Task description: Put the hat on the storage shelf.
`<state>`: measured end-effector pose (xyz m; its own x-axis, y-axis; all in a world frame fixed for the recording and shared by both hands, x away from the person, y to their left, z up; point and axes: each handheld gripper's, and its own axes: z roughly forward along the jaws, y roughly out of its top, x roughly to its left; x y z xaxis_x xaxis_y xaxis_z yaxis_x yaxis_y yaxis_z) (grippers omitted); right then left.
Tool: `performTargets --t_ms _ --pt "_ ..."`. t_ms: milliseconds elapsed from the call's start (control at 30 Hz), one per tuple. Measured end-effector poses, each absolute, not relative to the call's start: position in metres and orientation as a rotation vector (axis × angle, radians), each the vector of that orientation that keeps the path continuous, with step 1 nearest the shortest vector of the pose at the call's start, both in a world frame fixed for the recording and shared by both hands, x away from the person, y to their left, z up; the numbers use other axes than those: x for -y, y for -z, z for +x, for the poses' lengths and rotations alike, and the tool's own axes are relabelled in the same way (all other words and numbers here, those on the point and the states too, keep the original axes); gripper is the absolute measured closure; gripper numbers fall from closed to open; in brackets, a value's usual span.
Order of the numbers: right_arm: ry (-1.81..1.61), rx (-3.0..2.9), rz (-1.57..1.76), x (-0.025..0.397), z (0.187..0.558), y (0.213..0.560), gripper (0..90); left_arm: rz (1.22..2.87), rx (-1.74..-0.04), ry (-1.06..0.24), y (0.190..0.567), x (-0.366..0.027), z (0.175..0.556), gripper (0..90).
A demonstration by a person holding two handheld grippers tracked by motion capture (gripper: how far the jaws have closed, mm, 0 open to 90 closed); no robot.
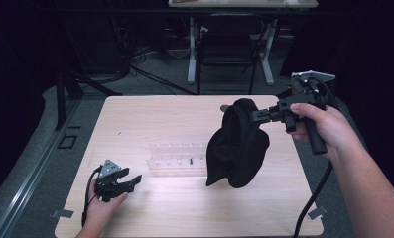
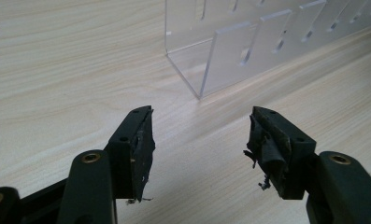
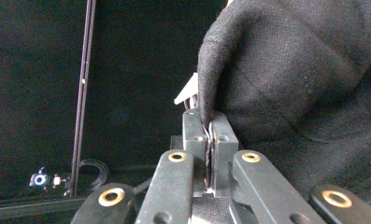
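Observation:
A black knitted cloth (image 1: pixel 238 145), shaped like a beanie, hangs in the air over the right half of the wooden table (image 1: pixel 150 119). My right gripper (image 1: pixel 256 116) is shut on its upper edge; in the right gripper view the cloth (image 3: pixel 295 70) rises from the closed jaws of the right gripper (image 3: pixel 210 122). My left gripper (image 1: pixel 131 182) rests low at the table's front left, open, with nothing between its jaws. In the left gripper view the left gripper (image 2: pixel 199 140) points at bare wood just short of a clear acrylic rack (image 2: pixel 248 51).
The clear acrylic rack (image 1: pixel 177 157) with slotted dividers lies mid-table, partly behind the hanging cloth. A small dark item (image 1: pixel 224 107) lies near the table's far edge. Beyond the table stand a chair (image 1: pixel 228 49) and desk legs. A cable (image 1: pixel 313 198) trails from the right gripper.

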<state>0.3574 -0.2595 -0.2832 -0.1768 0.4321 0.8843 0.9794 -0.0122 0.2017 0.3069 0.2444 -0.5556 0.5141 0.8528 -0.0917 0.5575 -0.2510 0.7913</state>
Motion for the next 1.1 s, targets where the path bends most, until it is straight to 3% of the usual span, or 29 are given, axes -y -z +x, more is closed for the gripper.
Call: performTargets --t_ms 1100 --pt "1.19 1.682 -1.499 0.206 0.419 0.292 88.4 1.941 -1.127 -0.458 0.553 -0.237 0.306 40.5"
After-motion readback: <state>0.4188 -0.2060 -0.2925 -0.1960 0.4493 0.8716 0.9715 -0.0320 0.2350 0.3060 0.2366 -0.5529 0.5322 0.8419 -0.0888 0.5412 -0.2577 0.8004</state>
